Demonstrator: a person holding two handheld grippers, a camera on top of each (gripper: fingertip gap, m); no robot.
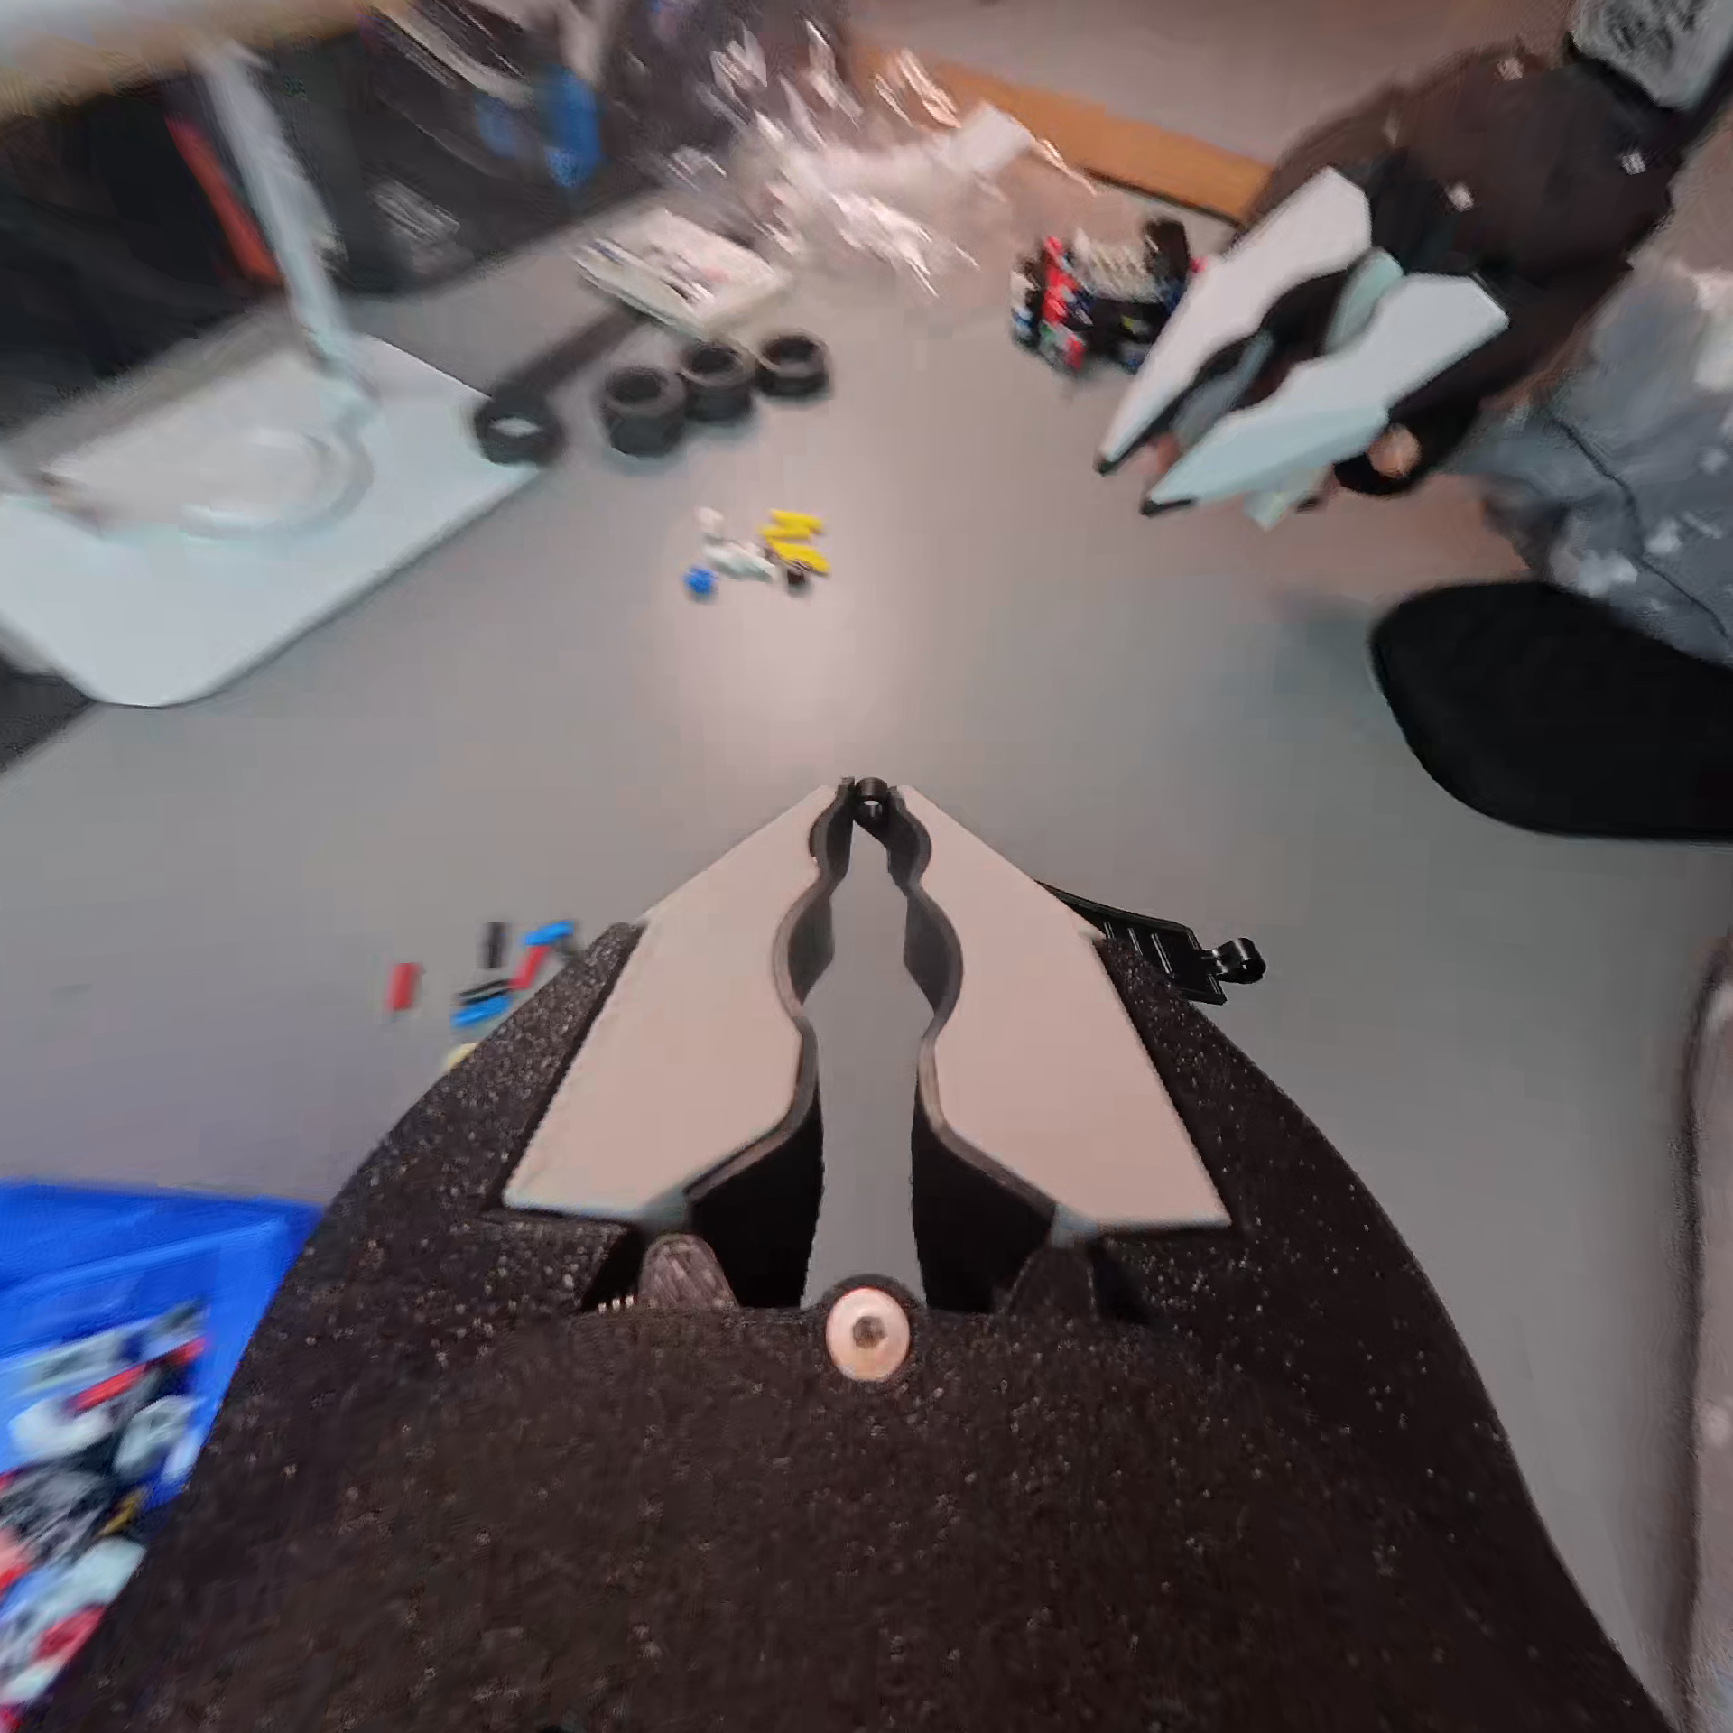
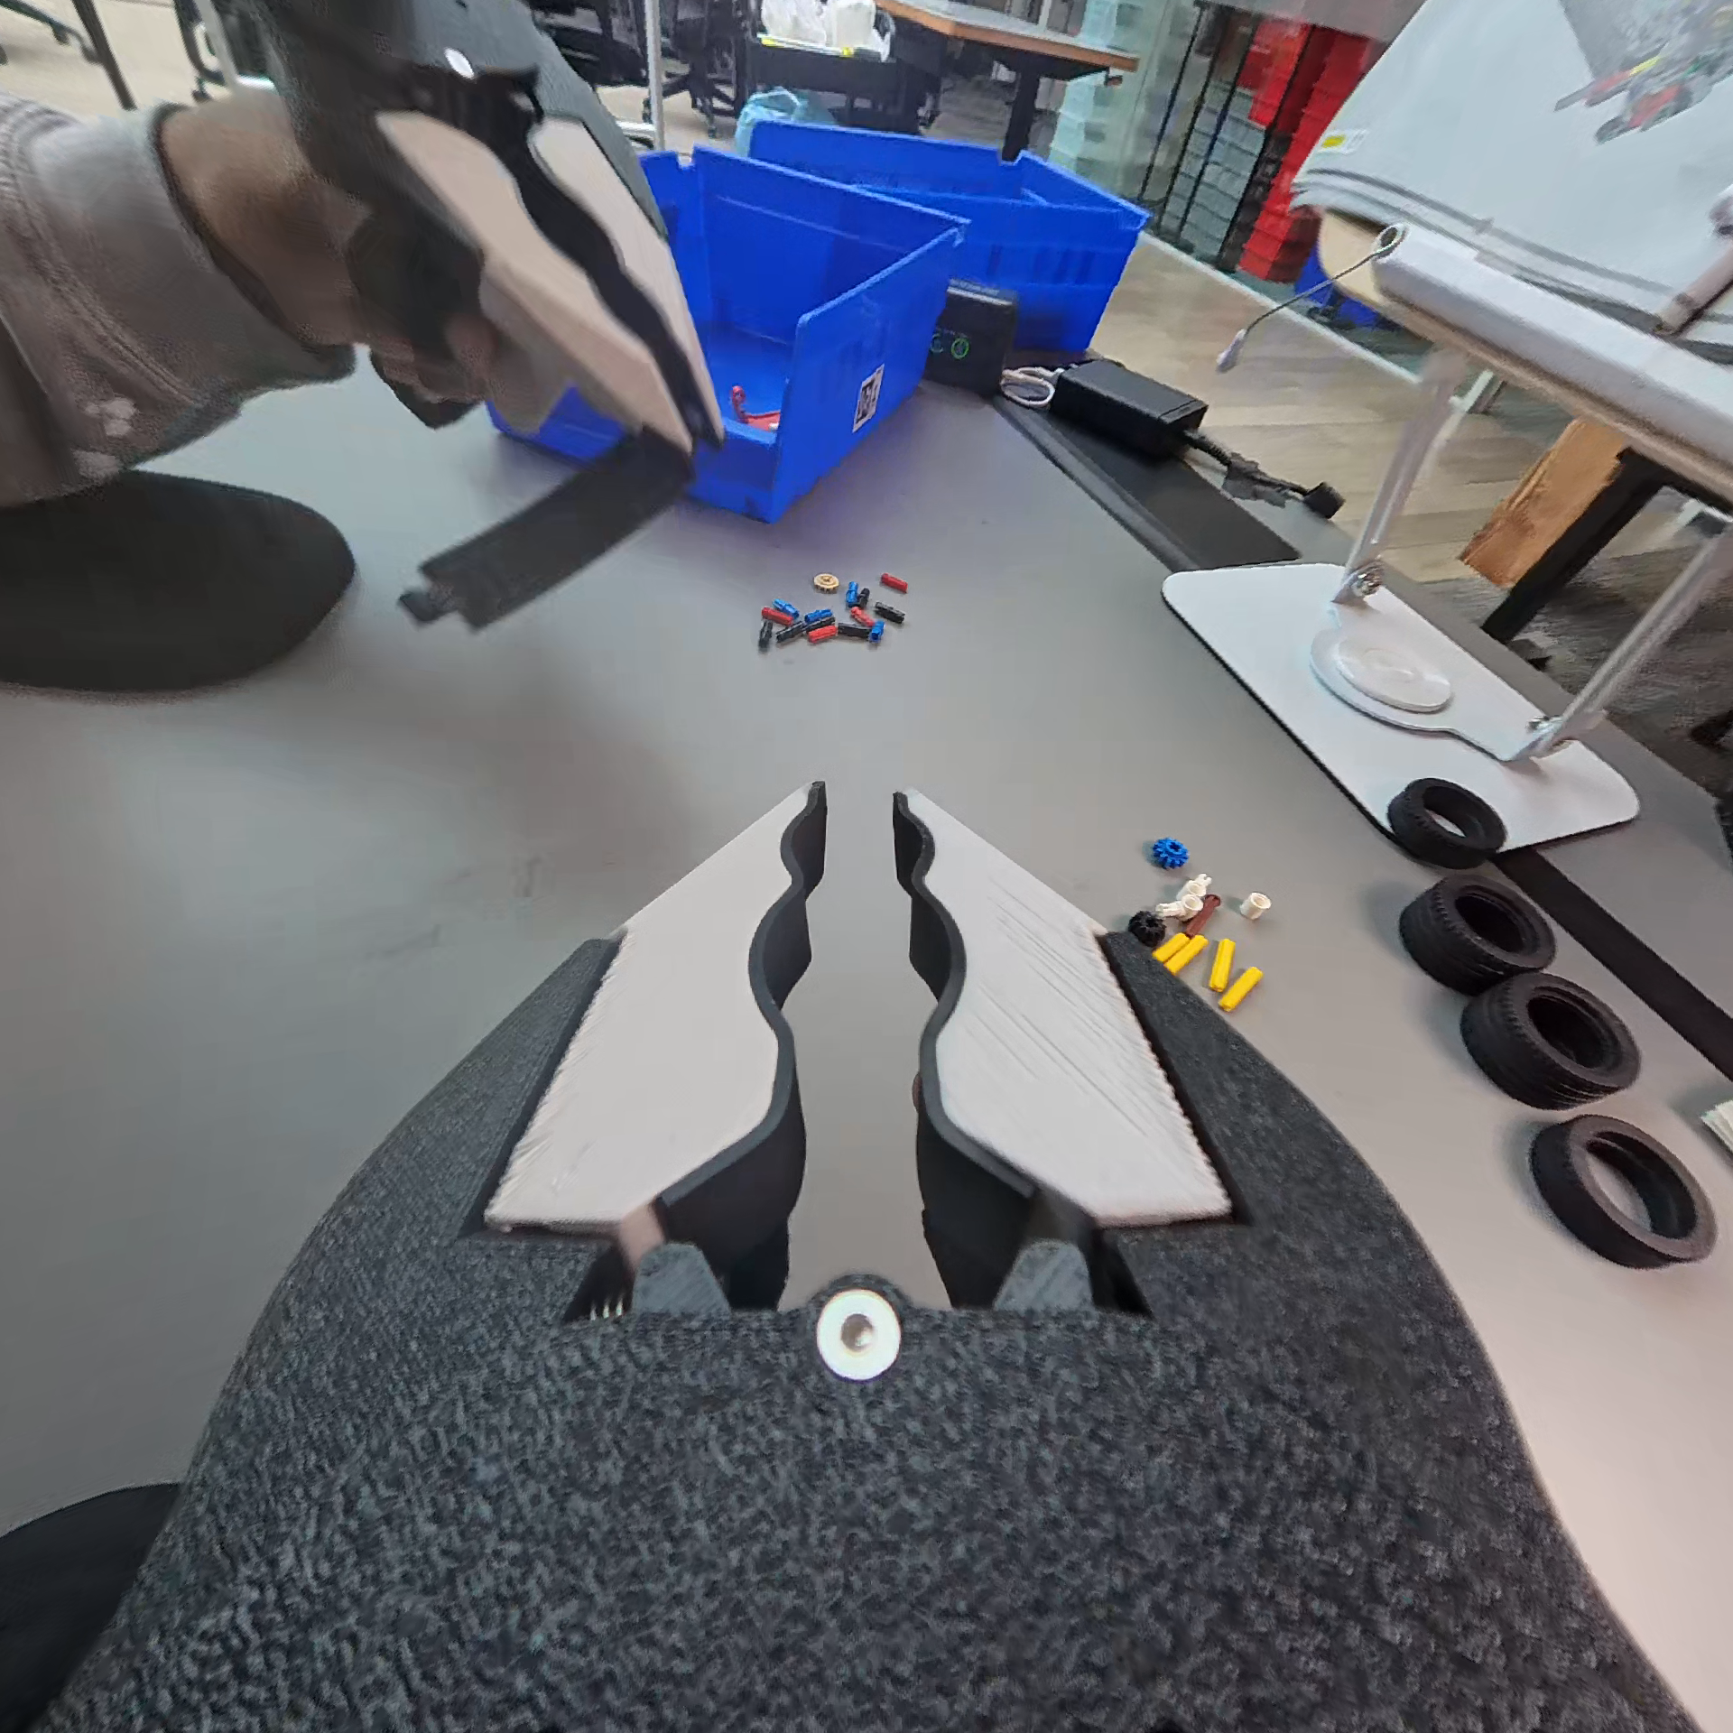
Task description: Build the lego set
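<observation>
My left gripper (image 1: 867, 797) is shut on a long flat black lego piece (image 1: 1167, 956), which hangs under its fingers above the grey table (image 1: 1032, 656). In the right wrist view the left gripper (image 2: 699, 436) is at the upper left with the black piece (image 2: 553, 544) slanting down from its tips. My right gripper (image 2: 858, 797) is a little open and empty, low over the table; it also shows in the left wrist view (image 1: 1130, 488) at the upper right. A partly built lego model (image 1: 1097, 291) stands behind it.
Small red, blue and black pins (image 2: 830, 614) lie mid-table. Yellow, white and blue bits (image 2: 1196, 924) lie right of my right gripper. Several black tyres (image 2: 1547, 1041) line the right edge by a white stand base (image 2: 1407, 694). Blue bins (image 2: 825, 309) stand behind. Tip to tip, the grippers are about 15 centimeters apart.
</observation>
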